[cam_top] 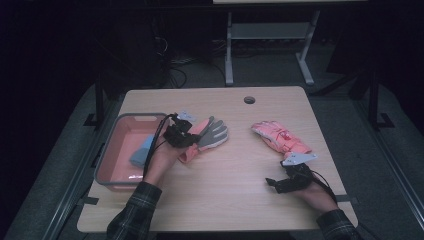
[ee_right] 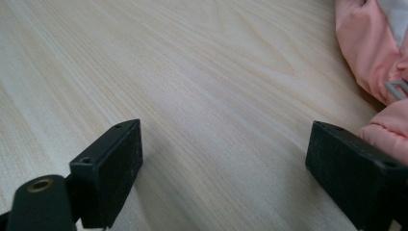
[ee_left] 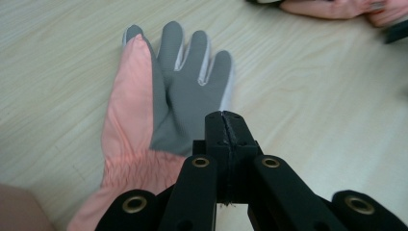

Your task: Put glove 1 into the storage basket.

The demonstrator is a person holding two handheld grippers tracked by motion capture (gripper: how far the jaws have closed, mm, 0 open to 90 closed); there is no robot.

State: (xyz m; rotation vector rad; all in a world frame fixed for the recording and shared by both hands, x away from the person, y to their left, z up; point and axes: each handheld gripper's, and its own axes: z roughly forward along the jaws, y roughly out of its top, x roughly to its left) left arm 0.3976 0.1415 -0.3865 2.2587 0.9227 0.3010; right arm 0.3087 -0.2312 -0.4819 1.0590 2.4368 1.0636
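The left gripper (cam_top: 192, 136) is hovering over the cuff end of a pink and grey glove (cam_top: 207, 136) that is lying flat on the table (cam_top: 235, 195), palm up, just right of a pink bin (cam_top: 107, 155). In the left gripper view its two black jaws are meeting tip to tip, pressed together above the lower edge of the glove's (ee_left: 168, 106) grey palm; whether any fabric is caught between them I cannot tell, since the closed tips are hiding the spot beneath. The glove's fingers are pointing away from that gripper, slightly fanned, with the pink strip running down one side to the gathered cuff. A second glove (cam_top: 280, 137), pink and crumpled, is lying well apart on the right half of the table. The right gripper (cam_top: 272, 184) is resting low near the table's front edge, just below that second glove, in the person's hand. In the right gripper view its jaws are standing spread wide with bare wood between them, pinching nothing, while the second glove's (ee_right: 370, 62) pink fabric is showing just beside the jaw at the right. A blue cloth (cam_top: 142, 150) is lying inside the bin.
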